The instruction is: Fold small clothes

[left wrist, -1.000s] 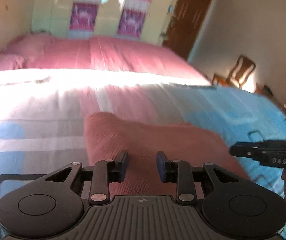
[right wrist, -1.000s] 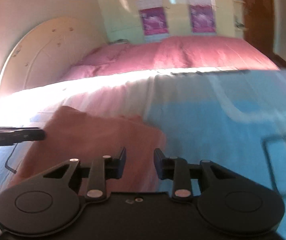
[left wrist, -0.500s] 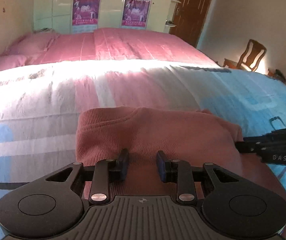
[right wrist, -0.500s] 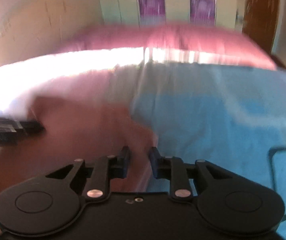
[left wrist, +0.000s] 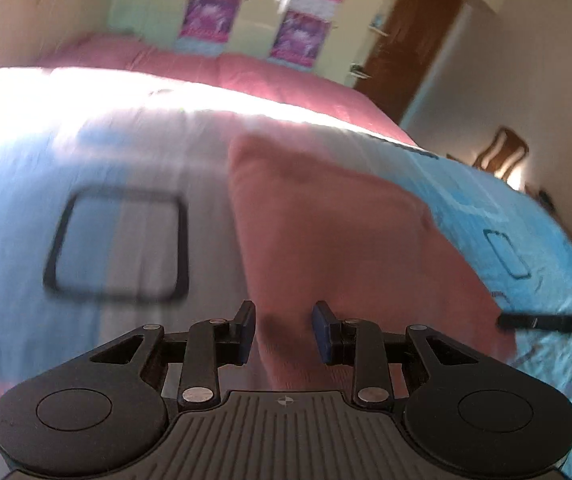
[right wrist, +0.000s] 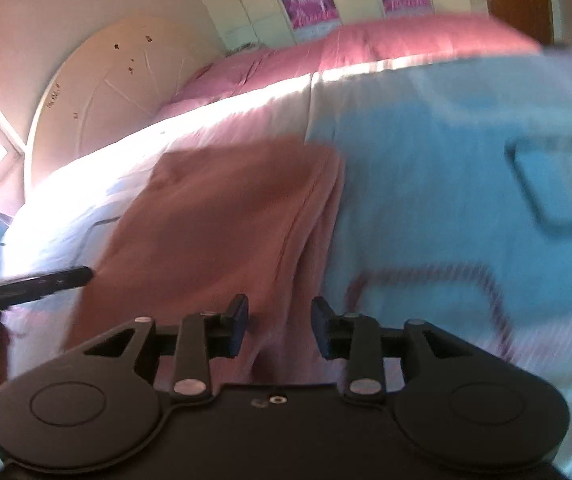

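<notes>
The left gripper (left wrist: 283, 330) hangs with its jaws apart, nothing clamped between them; the pink garment (left wrist: 338, 240) lies just ahead of its fingertips and runs away from them across the blue and white bedspread (left wrist: 97, 160), with the cloth's near end showing in the gap between the jaws; whether the fingers touch it cannot be told through the blur. The right gripper (right wrist: 279, 326) also stands parted and grips nothing; the same garment (right wrist: 221, 224) spreads ahead and to its left, one folded edge reaching toward its jaws. Each gripper shows at the edge of the other's view, on opposite sides of the garment; a black square outline (left wrist: 121, 248) printed on the bedspread sits ahead-left of the left gripper.
</notes>
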The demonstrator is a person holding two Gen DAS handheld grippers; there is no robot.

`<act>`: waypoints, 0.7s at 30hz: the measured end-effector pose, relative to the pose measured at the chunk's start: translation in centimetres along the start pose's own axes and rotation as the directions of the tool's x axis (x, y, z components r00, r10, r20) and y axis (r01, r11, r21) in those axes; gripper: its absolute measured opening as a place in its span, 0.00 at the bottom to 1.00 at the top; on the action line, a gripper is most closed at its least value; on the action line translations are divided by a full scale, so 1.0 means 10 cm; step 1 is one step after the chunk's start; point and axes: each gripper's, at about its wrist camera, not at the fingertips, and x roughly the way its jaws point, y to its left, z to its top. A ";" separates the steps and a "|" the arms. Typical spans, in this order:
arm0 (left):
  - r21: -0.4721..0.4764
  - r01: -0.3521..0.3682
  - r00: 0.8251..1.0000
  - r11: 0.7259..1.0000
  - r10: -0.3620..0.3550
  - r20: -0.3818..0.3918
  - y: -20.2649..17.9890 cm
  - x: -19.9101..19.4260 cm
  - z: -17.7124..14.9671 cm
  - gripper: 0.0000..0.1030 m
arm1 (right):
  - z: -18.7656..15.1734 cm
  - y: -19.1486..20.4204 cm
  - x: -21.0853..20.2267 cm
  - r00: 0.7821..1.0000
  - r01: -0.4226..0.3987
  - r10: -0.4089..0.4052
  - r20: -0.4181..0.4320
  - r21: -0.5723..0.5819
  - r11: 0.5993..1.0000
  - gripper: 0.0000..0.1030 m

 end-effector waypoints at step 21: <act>0.230 -0.047 0.999 0.972 0.051 -0.012 -0.67 -0.13 -0.09 0.34 | 0.06 0.49 -0.26 0.974 0.221 -0.201 0.106 -0.235 0.947 0.26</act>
